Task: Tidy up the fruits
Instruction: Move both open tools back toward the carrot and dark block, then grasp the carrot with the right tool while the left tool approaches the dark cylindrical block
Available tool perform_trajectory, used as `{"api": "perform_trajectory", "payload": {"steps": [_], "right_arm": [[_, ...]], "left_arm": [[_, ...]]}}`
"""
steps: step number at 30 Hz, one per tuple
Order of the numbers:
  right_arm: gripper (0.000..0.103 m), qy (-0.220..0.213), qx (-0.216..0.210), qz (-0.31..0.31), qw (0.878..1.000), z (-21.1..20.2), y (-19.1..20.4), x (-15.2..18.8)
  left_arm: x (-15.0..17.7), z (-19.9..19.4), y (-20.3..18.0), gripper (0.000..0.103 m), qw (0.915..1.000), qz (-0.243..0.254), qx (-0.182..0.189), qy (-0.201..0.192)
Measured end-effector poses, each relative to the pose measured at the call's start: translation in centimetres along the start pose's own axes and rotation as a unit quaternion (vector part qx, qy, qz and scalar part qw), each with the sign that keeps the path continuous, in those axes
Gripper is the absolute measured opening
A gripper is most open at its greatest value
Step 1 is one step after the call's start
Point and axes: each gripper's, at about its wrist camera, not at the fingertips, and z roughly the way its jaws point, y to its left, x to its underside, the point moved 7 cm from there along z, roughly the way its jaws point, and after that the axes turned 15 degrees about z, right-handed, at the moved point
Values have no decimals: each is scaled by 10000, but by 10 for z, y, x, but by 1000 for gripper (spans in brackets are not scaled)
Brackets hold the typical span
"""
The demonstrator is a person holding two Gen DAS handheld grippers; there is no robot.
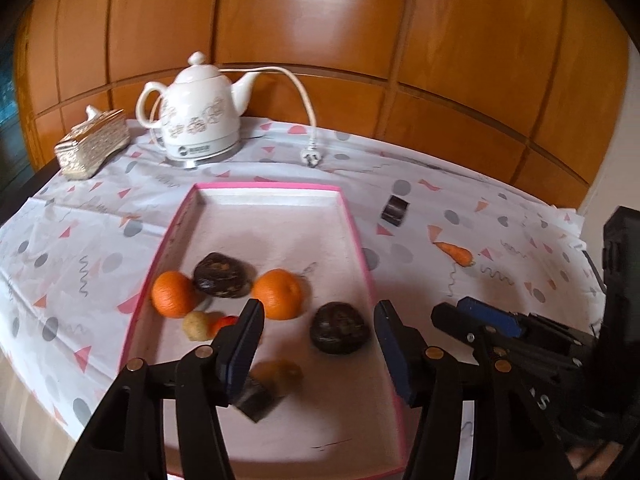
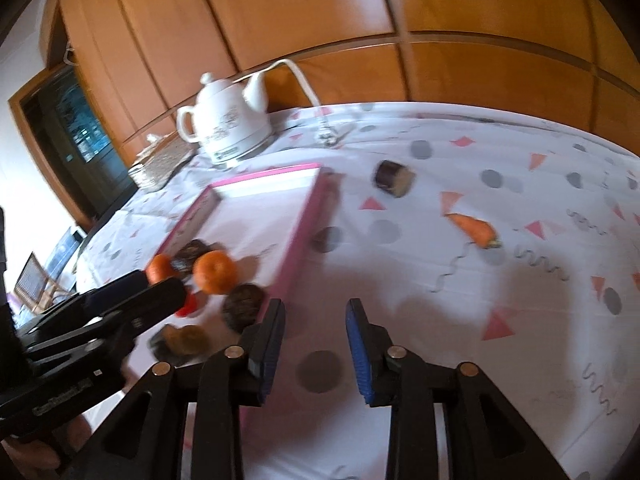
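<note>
A pink-rimmed white tray (image 1: 360,236) holds two oranges (image 1: 279,294) (image 1: 173,294), two dark round fruits (image 1: 340,333) (image 1: 221,274), a small beige piece (image 1: 197,325), a small red piece (image 1: 225,322), a blurred brownish fruit (image 1: 280,374) and a dark block (image 1: 256,398). My left gripper (image 1: 316,322) is open and empty above the tray's near end. My right gripper (image 2: 316,324) is open and empty over the cloth right of the tray (image 2: 304,216); it shows in the left wrist view (image 1: 476,318). A carrot (image 2: 474,230) (image 1: 456,254) and a dark block (image 2: 394,178) (image 1: 395,210) lie on the cloth.
A white electric kettle (image 1: 200,114) with its cord and plug (image 1: 311,157) stands at the back. A woven tissue box (image 1: 94,142) is at the back left. Wooden cabinet panels (image 1: 360,40) rise behind the patterned tablecloth (image 1: 500,248).
</note>
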Motion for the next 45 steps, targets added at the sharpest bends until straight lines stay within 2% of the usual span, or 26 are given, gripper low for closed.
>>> {"api": "perform_trajectory", "payload": {"steps": [11, 21, 28, 33, 35, 39, 43, 45], "right_arm": [[32, -178, 692, 488, 9963, 7, -78, -28], [32, -111, 1075, 200, 9939, 42, -100, -61], [35, -31, 1358, -145, 9906, 57, -110, -73], [35, 13, 1336, -307, 9906, 60, -109, -79], [37, 46, 1316, -530, 9899, 59, -106, -79], [38, 95, 1536, -1025, 9828, 66, -103, -81], [38, 111, 1565, -1617, 9743, 73, -96, -86], [38, 233, 1495, -1714, 9735, 74, -96, -89]], "left_arm": [[-19, 11, -35, 58, 9990, 307, 324, -30], [-24, 20, -46, 62, 9983, 342, 473, 47], [-26, 27, -51, 62, 9976, 353, 583, 98], [-27, 29, -54, 62, 9972, 362, 646, 120], [-28, 30, -54, 62, 9972, 360, 639, 124], [-29, 33, -56, 62, 9970, 360, 666, 165], [-30, 34, -57, 62, 9968, 355, 690, 187], [-31, 34, -57, 62, 9969, 357, 679, 172]]}}
